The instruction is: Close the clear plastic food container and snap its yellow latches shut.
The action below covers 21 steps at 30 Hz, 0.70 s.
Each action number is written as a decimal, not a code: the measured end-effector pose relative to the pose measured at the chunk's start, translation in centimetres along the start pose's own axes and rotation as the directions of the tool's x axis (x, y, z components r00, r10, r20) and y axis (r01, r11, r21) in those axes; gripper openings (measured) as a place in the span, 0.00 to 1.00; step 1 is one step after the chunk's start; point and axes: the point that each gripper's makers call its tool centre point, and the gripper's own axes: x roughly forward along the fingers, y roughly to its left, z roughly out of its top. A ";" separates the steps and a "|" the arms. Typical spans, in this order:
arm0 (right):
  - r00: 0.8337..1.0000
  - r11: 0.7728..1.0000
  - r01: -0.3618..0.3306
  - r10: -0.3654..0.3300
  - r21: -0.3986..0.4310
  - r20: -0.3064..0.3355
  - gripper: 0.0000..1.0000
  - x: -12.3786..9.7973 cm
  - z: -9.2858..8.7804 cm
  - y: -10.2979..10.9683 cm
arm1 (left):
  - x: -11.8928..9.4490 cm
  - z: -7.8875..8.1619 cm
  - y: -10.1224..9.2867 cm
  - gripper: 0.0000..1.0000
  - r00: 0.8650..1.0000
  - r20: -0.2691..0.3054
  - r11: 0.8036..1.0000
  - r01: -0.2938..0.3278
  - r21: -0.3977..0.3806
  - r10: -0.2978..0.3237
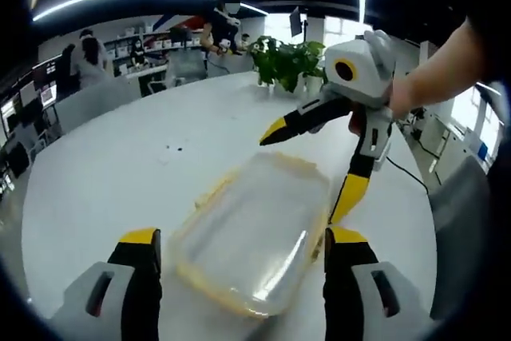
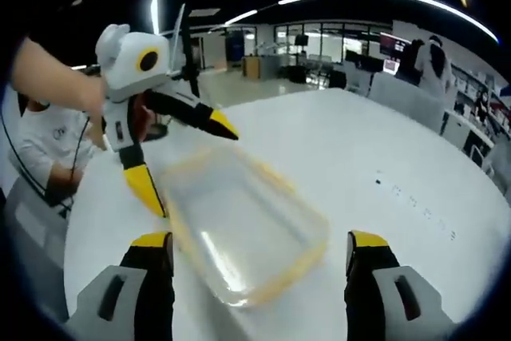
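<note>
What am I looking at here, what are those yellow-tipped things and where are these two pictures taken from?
No robot here: a person holds a handheld claw in each hand, each carrying a fisheye camera. In the left gripper view, the left claw rises from the bottom and the right claw reaches in, both open. The right gripper view is the mirror: right claw below, left claw opposite. Between them a clear plastic food container with yellow edging sits on a white table. Nothing is held.
</note>
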 end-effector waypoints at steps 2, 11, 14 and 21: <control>1.000 1.000 0.007 -0.007 0.010 0.011 0.89 -0.1 0.2 0.1 | -0.3 0.4 -0.2 0.83 0.999 0.040 0.999 -0.012 -0.032 0.014; 0.996 0.993 0.075 -0.080 0.091 0.043 0.85 -1.2 0.4 -0.4 | -0.9 0.3 -0.6 0.82 0.998 0.034 0.998 -0.054 -0.036 0.055; 0.994 0.990 0.083 -0.091 0.116 0.066 0.84 -1.7 0.7 -0.5 | -1.3 0.3 -0.6 0.80 0.996 0.041 0.997 -0.073 -0.031 0.074; 0.987 0.982 0.106 -0.122 0.153 0.100 0.84 -3.0 1.1 -0.7 | -2.4 0.2 -1.3 0.80 0.994 0.058 0.994 -0.090 -0.055 0.093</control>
